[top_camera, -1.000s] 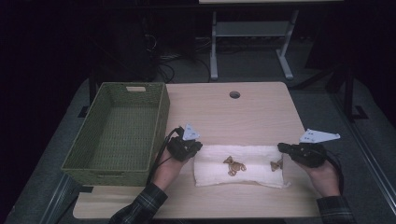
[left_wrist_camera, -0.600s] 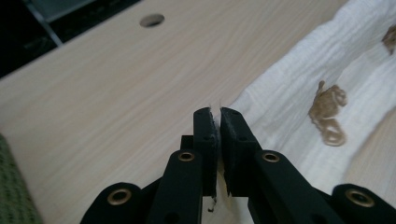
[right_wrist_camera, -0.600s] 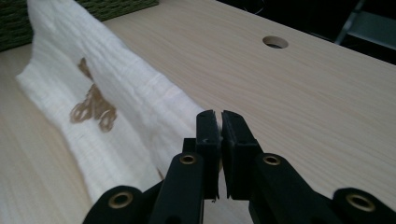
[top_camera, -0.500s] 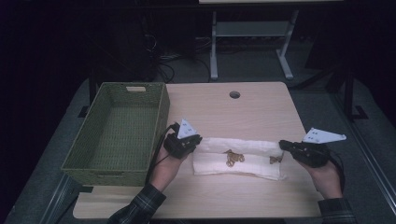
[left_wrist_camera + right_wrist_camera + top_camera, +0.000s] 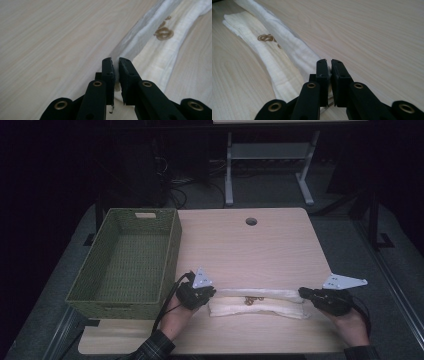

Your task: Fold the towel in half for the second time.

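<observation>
A white cloth [image 5: 257, 302] with a brown printed pattern lies folded lengthwise near the table's front edge. My left gripper [image 5: 211, 292] is shut on the cloth's far left corner. My right gripper [image 5: 303, 293] is shut on its far right corner. Between the two, the cloth's upper layer is pulled over toward the near side as a long raised fold. In the left gripper view the cloth [image 5: 147, 32] runs away from the closed jaws, its brown pattern [image 5: 163, 32] showing. The right gripper view shows the cloth [image 5: 274, 50] stretching off to the upper left.
A green woven basket [image 5: 172, 247] stands at the table's left, close to my left hand. The wooden table [image 5: 250, 250] has a round cable hole [image 5: 251, 221] near its far edge. Beyond the table are a dark floor and a metal stand [image 5: 267, 155].
Both grippers have carried the cloth's far edge toward the near side, folding it over itself. The flat cloth is now a narrow strip with less of the brown pattern showing.
</observation>
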Demonstrator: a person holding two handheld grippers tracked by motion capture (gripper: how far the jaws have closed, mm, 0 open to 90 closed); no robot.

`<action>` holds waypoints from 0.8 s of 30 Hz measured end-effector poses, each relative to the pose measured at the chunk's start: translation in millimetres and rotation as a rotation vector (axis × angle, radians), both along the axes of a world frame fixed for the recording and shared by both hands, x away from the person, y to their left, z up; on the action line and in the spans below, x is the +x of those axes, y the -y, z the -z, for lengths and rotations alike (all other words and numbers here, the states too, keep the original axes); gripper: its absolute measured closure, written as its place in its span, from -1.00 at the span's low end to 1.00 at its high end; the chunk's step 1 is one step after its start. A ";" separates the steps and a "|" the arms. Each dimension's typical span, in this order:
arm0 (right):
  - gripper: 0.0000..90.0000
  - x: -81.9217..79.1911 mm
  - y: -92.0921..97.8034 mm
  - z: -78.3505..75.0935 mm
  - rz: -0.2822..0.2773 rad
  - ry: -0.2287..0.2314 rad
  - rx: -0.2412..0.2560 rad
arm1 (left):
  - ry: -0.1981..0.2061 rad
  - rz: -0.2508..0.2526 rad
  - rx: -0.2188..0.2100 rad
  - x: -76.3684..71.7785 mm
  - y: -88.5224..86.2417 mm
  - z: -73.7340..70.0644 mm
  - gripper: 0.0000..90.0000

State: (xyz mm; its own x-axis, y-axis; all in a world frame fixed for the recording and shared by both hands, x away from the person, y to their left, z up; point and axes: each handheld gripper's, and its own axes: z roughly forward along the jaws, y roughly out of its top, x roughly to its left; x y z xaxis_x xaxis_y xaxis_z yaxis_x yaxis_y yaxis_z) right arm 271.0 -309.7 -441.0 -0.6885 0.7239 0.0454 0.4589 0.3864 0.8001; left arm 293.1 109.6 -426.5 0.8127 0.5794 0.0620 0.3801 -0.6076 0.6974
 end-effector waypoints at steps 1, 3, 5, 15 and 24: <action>0.85 -0.7 1.0 0.5 0.001 -0.005 0.000 | -0.007 0.001 -0.004 -1.5 -0.4 0.7 0.79; 0.81 -2.9 3.3 2.6 0.002 -0.010 0.000 | -0.025 0.000 -0.009 -4.3 -2.3 1.6 0.73; 0.74 -4.8 5.6 4.1 0.006 -0.028 0.007 | -0.040 -0.002 -0.027 -6.0 -4.4 0.5 0.64; 0.55 -9.2 7.5 -21.9 0.016 0.021 0.058 | 0.007 0.004 -0.168 -1.8 -12.4 -37.9 0.45; 0.62 4.1 -3.3 -20.6 0.005 0.010 0.047 | 0.019 0.000 -0.168 46.2 20.7 -36.6 0.46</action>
